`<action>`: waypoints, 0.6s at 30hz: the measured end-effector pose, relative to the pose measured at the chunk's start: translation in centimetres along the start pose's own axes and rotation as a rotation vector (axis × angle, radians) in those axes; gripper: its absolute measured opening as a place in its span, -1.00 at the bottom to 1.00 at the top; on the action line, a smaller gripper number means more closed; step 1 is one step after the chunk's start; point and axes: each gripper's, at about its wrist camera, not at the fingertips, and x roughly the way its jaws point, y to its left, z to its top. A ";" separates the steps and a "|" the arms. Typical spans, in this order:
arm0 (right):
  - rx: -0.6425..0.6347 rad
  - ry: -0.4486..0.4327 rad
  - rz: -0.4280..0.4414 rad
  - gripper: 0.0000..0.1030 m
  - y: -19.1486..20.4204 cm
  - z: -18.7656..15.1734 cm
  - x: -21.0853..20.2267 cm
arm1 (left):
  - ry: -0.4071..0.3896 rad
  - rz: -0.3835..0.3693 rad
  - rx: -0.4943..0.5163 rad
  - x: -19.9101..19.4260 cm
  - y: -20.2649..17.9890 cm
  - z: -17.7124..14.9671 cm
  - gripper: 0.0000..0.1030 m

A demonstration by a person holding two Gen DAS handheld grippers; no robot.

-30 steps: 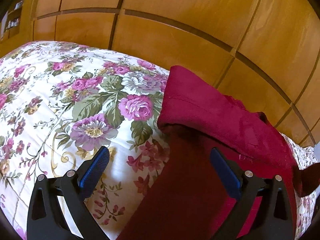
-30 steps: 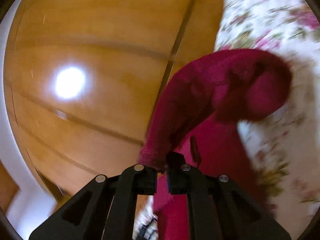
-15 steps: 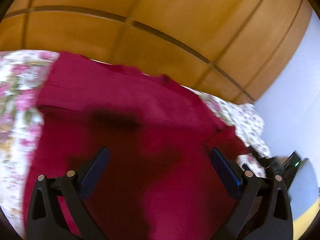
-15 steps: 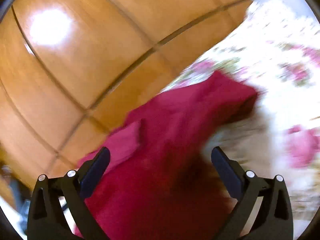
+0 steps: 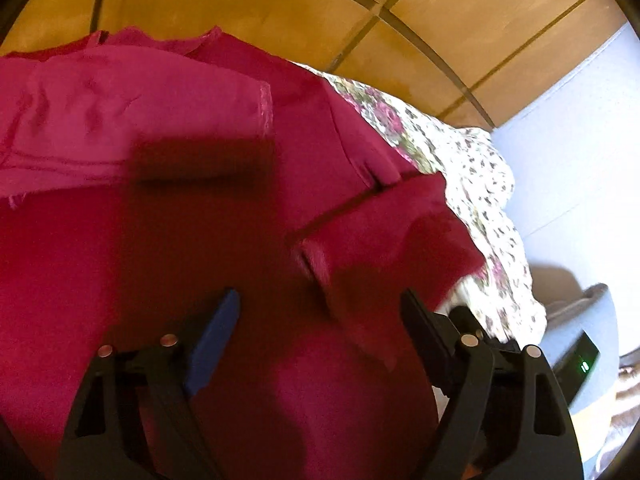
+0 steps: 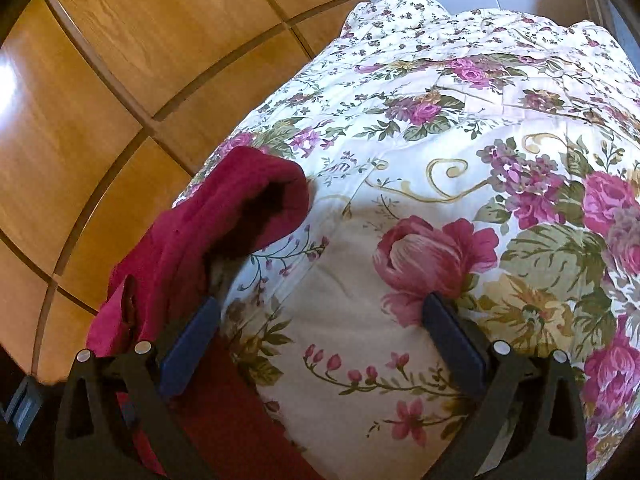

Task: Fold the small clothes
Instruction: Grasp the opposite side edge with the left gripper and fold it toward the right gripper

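Observation:
A crimson garment (image 5: 224, 248) lies spread on the floral bedspread (image 5: 472, 168). Its top part is folded over and shows a paler pink inner side (image 5: 120, 120). One sleeve (image 5: 384, 224) lies bent across the right side. My left gripper (image 5: 320, 304) hovers over the cloth by that sleeve's cuff. Its jaws are closing with the cloth under them, but the pads press on nothing. My right gripper (image 6: 320, 308) stands open over bare bedspread (image 6: 440, 160). A bunched end of the garment (image 6: 240, 220) lies beside its left finger (image 6: 192, 340).
Wooden wardrobe panels (image 6: 100, 100) rise close behind the bed. The bedspread's edge drops off at the right of the left wrist view, beside a pale wall (image 5: 568, 140). Below it sits a black device with a green light (image 5: 580, 364).
My right gripper was shut on the garment's edge, let it go and swung over the flowered bedspread. My left gripper swept right across the garment to the sleeve, and its jaws have narrowed a little.

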 end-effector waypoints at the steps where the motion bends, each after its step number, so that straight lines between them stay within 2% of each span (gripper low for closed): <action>1: -0.002 0.002 -0.004 0.97 0.2 0.0 0.0 | -0.010 0.013 0.003 0.4 -0.2 0.2 0.55; 3: -0.003 0.003 -0.007 0.97 0.5 0.0 0.0 | -0.022 0.036 0.012 0.6 -0.5 0.4 0.20; 4: -0.004 0.003 -0.009 0.97 0.6 0.0 0.0 | -0.021 0.059 0.025 0.8 -0.8 0.5 -0.19; 5: -0.004 0.004 -0.010 0.97 0.6 0.1 0.1 | -0.014 0.093 0.044 1.4 -1.0 0.7 -0.50; 7: -0.001 0.002 -0.007 0.97 0.4 0.0 0.0 | -0.014 0.117 0.058 1.5 -1.1 0.8 -0.67; 8: -0.001 0.002 -0.008 0.97 0.4 0.0 -0.1 | -0.023 0.106 0.062 1.0 -1.0 0.8 -0.84; 9: -0.001 0.002 -0.007 0.97 0.4 0.0 0.0 | -0.027 0.100 0.068 0.8 -0.9 0.9 -0.91; 14: 0.001 0.002 -0.004 0.97 0.4 0.0 0.0 | -0.059 0.042 0.079 -1.9 -1.1 2.2 -0.94; 18: -0.002 0.002 -0.008 0.97 0.5 0.0 0.0 | -0.134 0.055 0.139 -4.7 -1.4 4.3 -0.94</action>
